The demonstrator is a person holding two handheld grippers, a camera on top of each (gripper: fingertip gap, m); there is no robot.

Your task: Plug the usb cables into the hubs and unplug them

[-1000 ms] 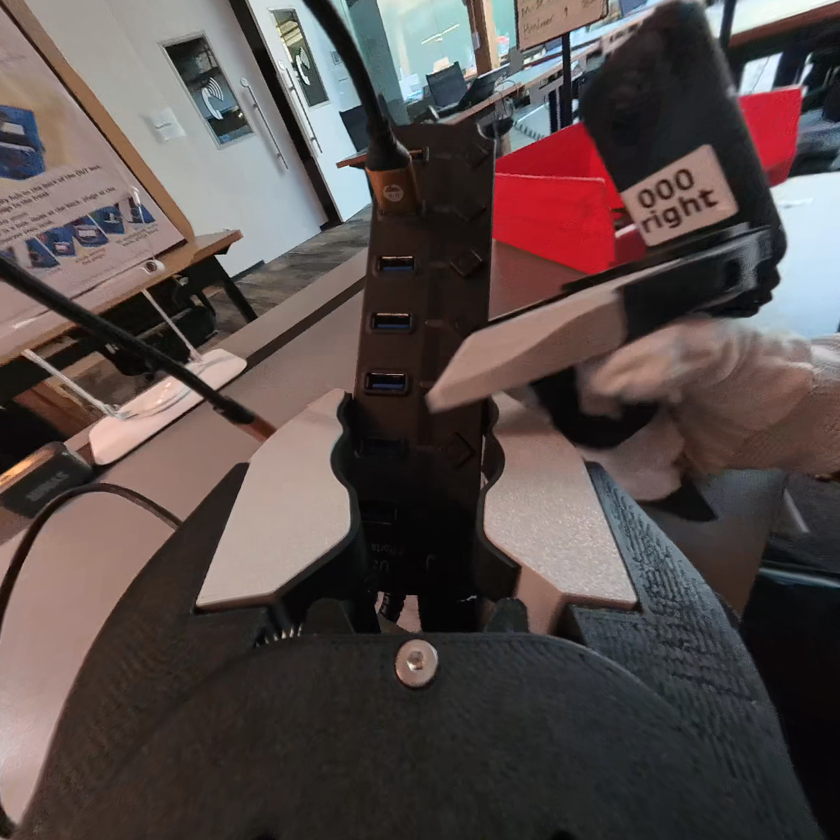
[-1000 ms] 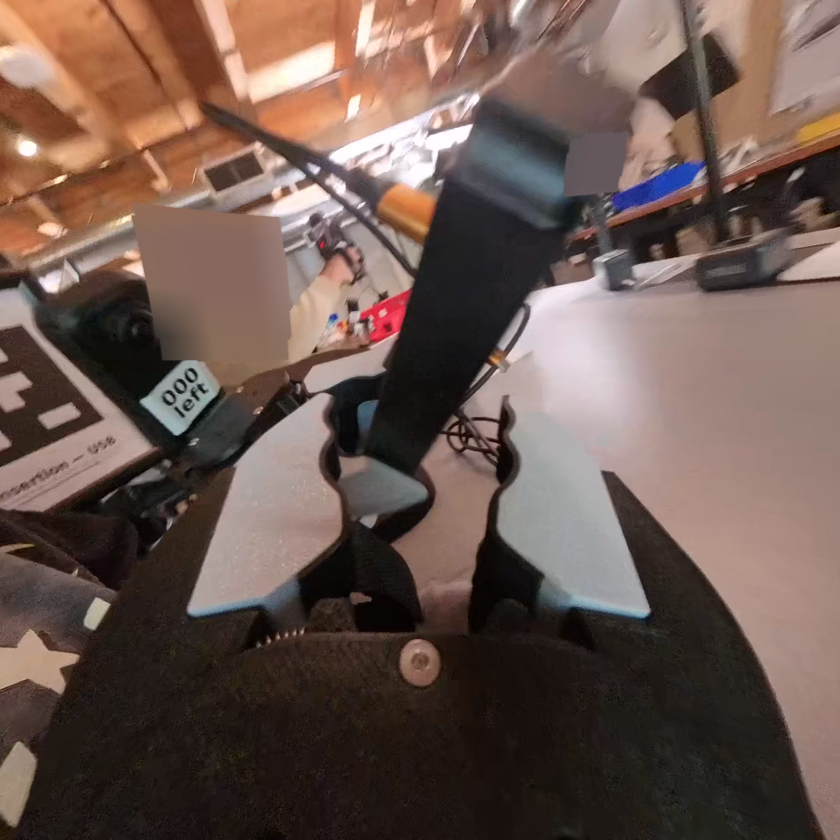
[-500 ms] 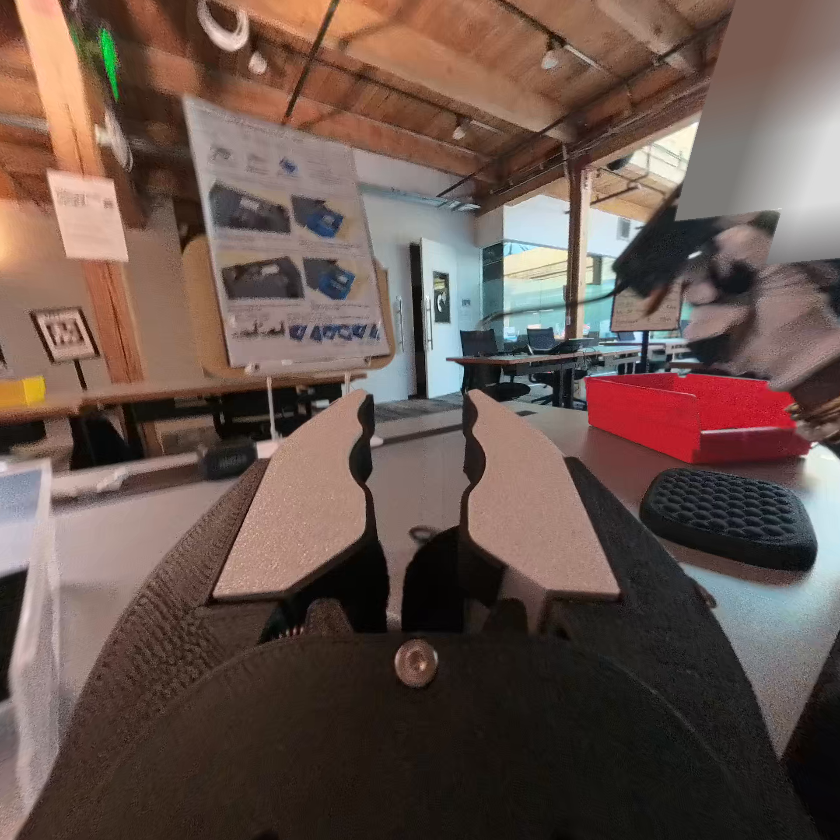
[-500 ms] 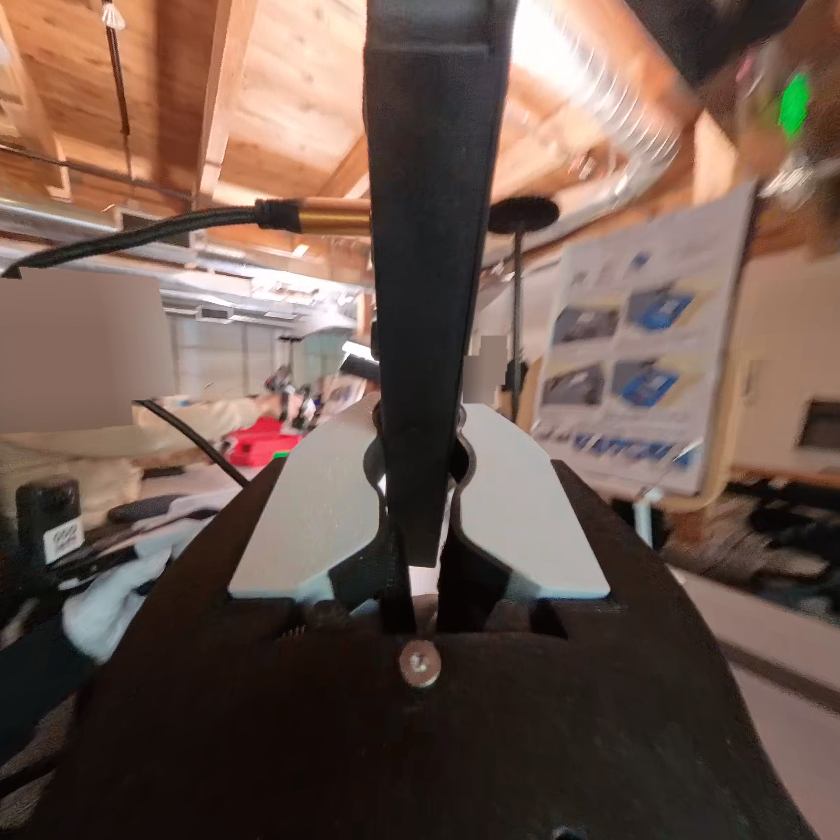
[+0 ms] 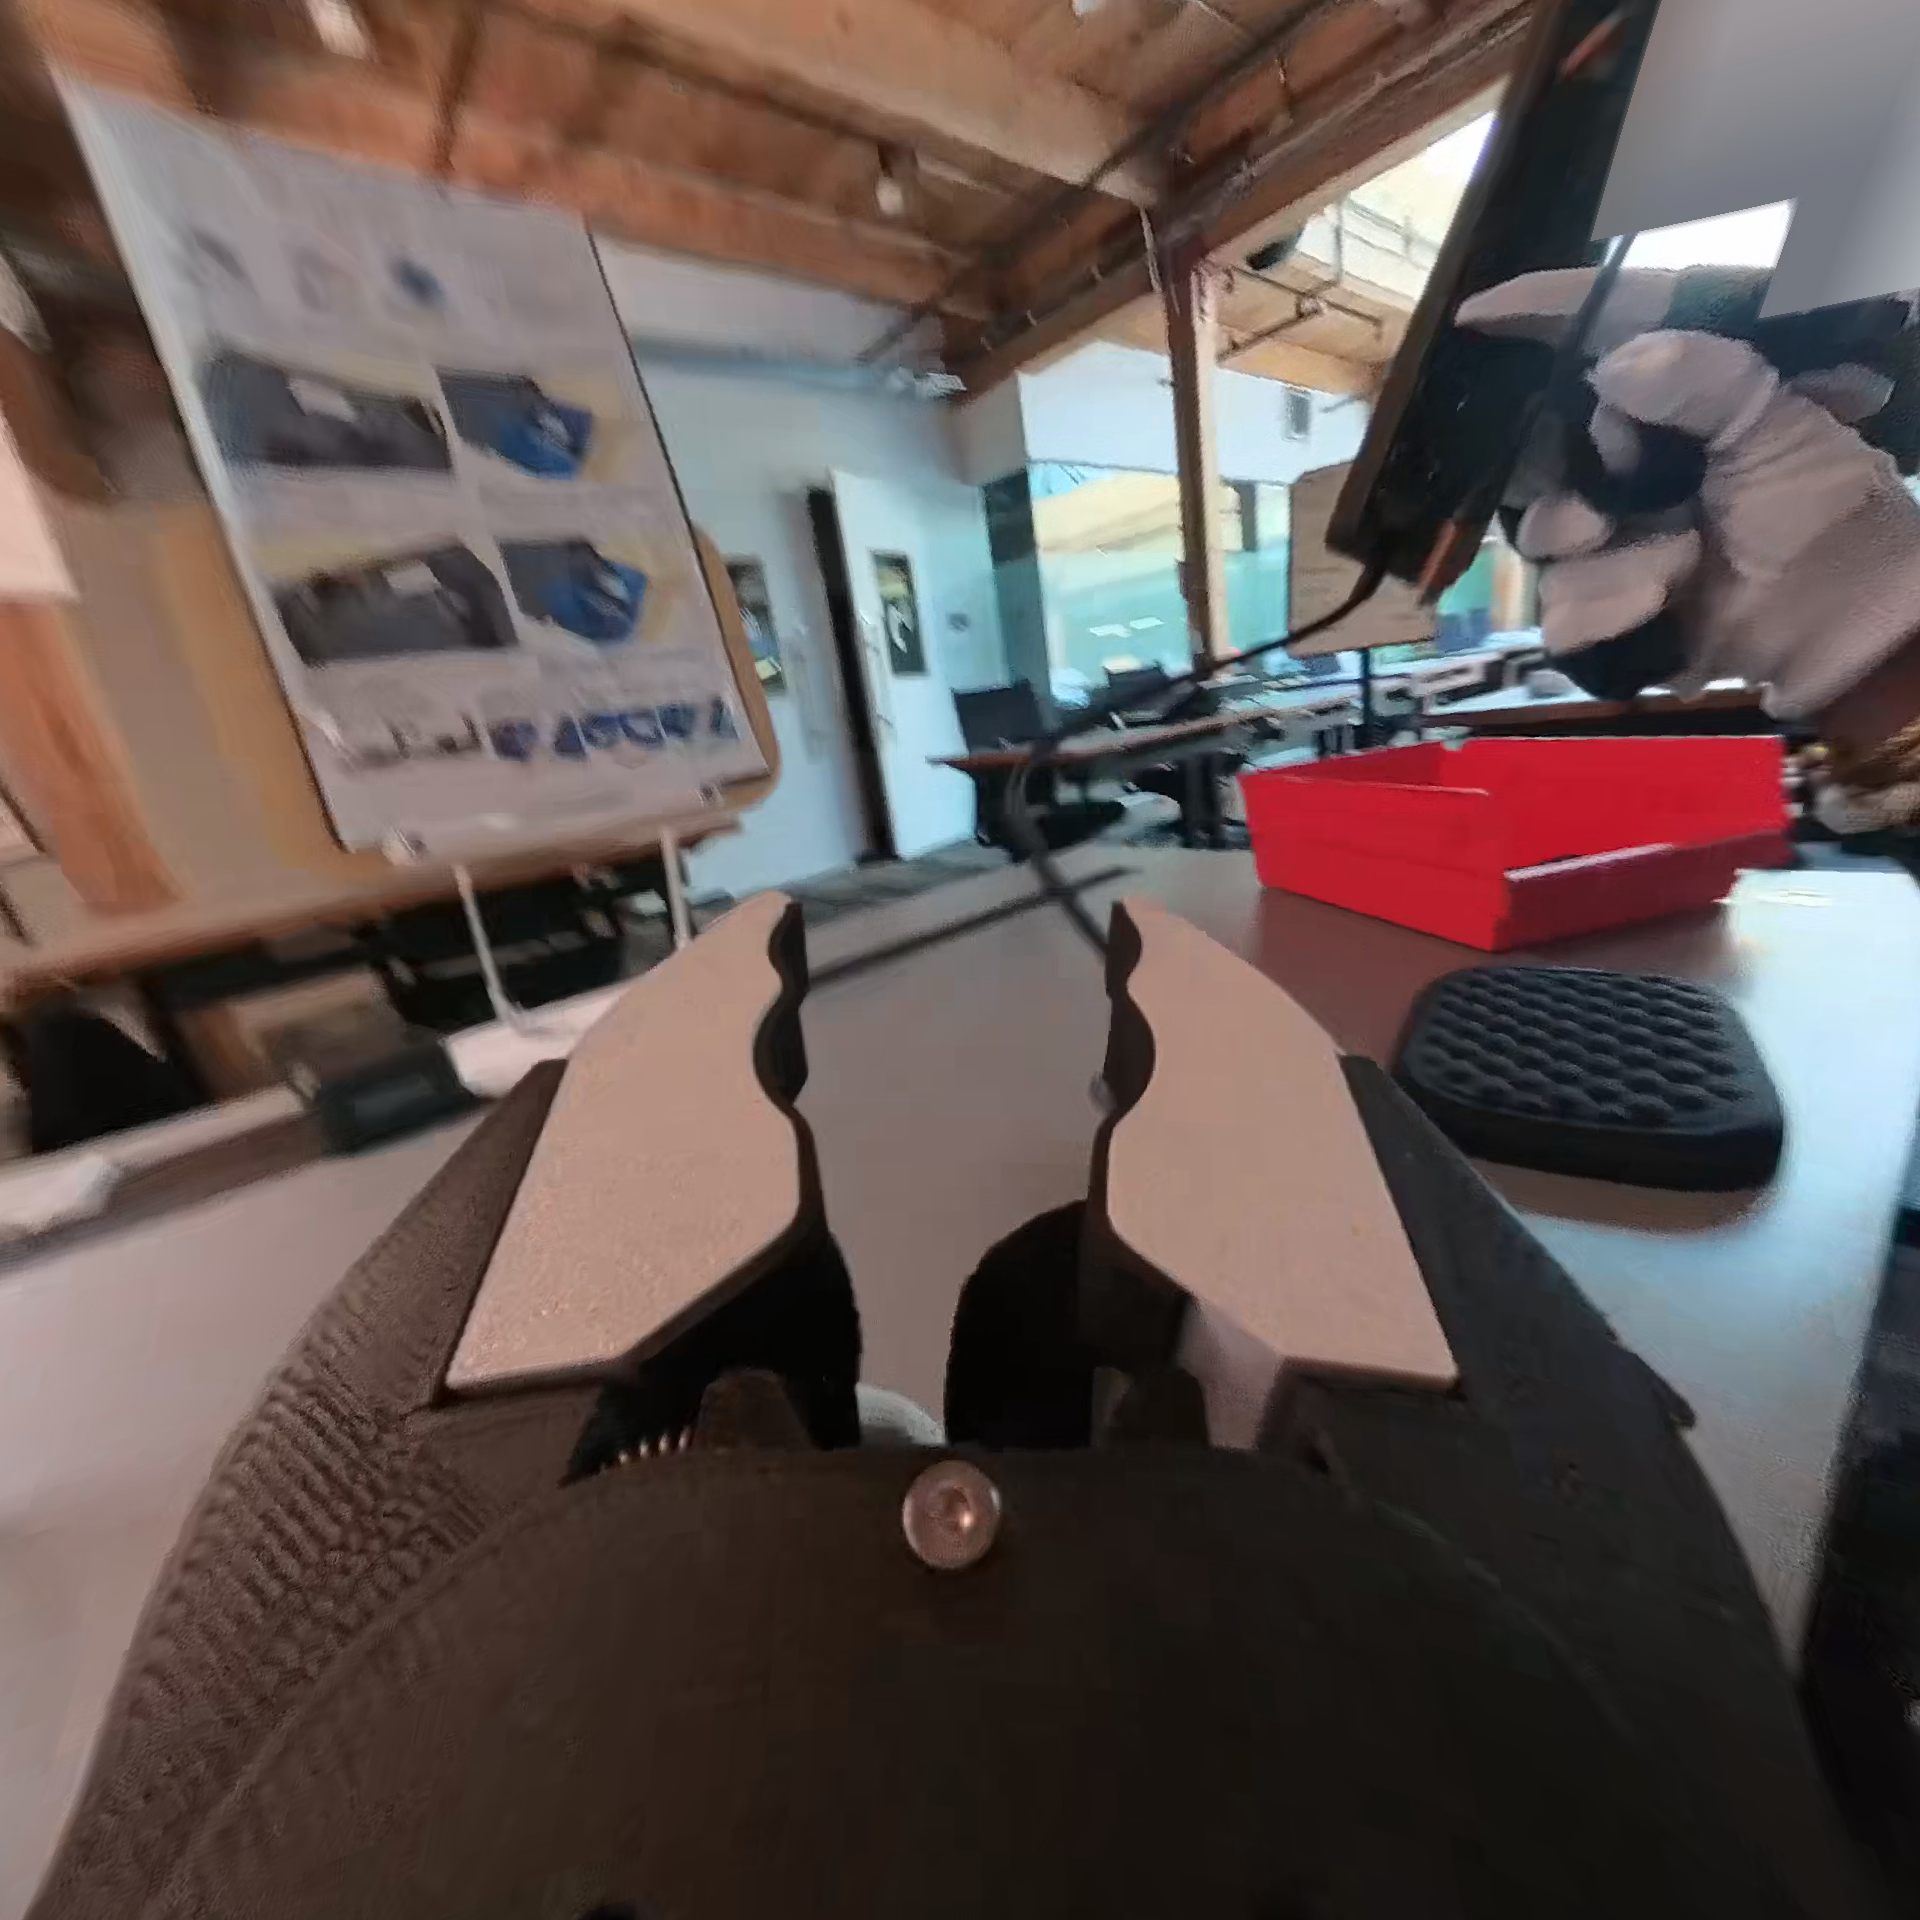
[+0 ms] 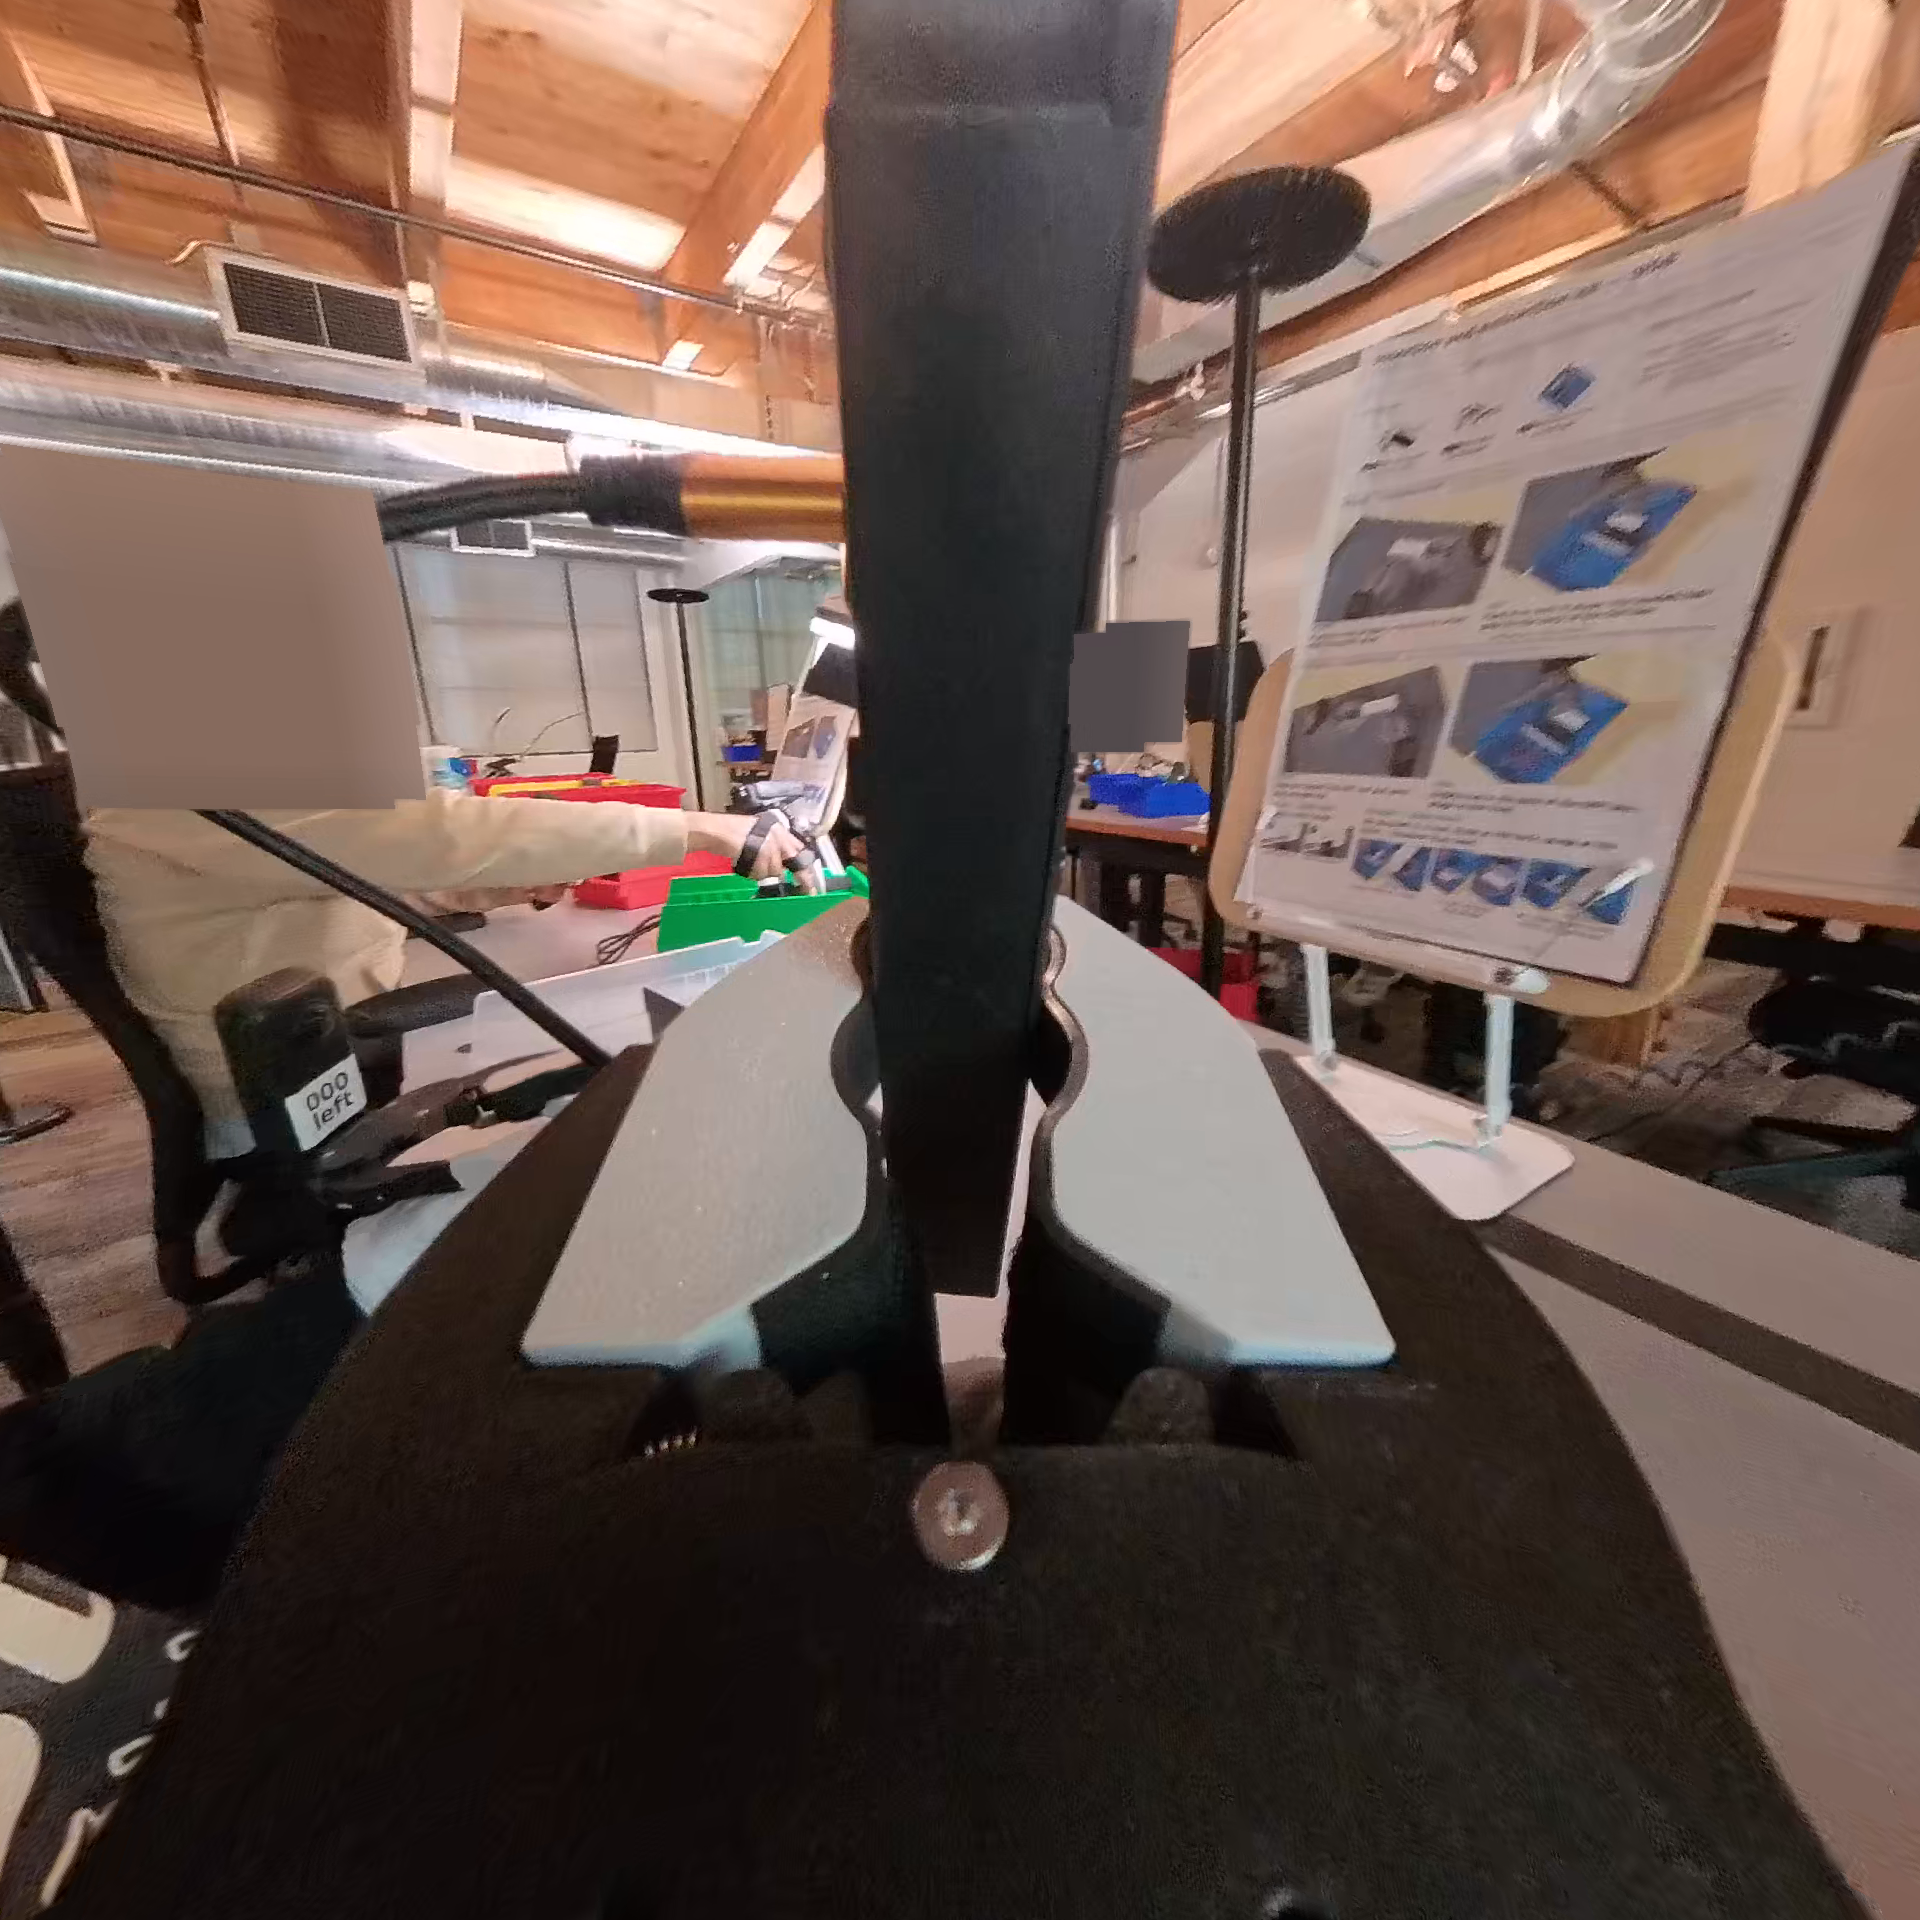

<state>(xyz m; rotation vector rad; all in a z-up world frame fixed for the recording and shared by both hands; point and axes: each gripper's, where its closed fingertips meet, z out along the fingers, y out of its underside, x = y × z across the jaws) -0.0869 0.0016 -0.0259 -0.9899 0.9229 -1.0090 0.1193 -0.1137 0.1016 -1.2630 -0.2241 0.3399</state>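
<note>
**Between the right fingers, a hub held upright; the left tool spread with nothing in it**

Between the two pale grey fingers of the right gripper (image 6: pixel 956 1049) stands a long, flat black USB hub (image 6: pixel 977 582), pinched at its lower end and rising straight up past the top of the right wrist view. From the hub's left edge, well above the fingertips, a gold-sleeved plug on a black braided cable (image 6: pixel 727 497) sticks out sideways, seated in a port, its cord running off to the left. To the right of that tool, a printed poster on a light wooden board (image 6: pixel 1507 665) leans on a white stand at the edge of the grey table (image 6: pixel 1714 1455). Low to its left lies the black body of the left gripper (image 6: pixel 416 1132), seen from the side.

Ahead of the left gripper (image 5: pixel 951 997), whose grey fingers stand spread apart with only bare tabletop between them, a black cord trails across the surface. Just beside its right finger sits a black rubbery pad with a honeycomb texture (image 5: pixel 1590 1081), and beyond that a shallow red plastic tray (image 5: pixel 1507 831). High to the upper right, a white-gloved hand (image 5: pixel 1714 520) grips the other tool, with the dark hub tilted above it; that part is blurred.
</note>
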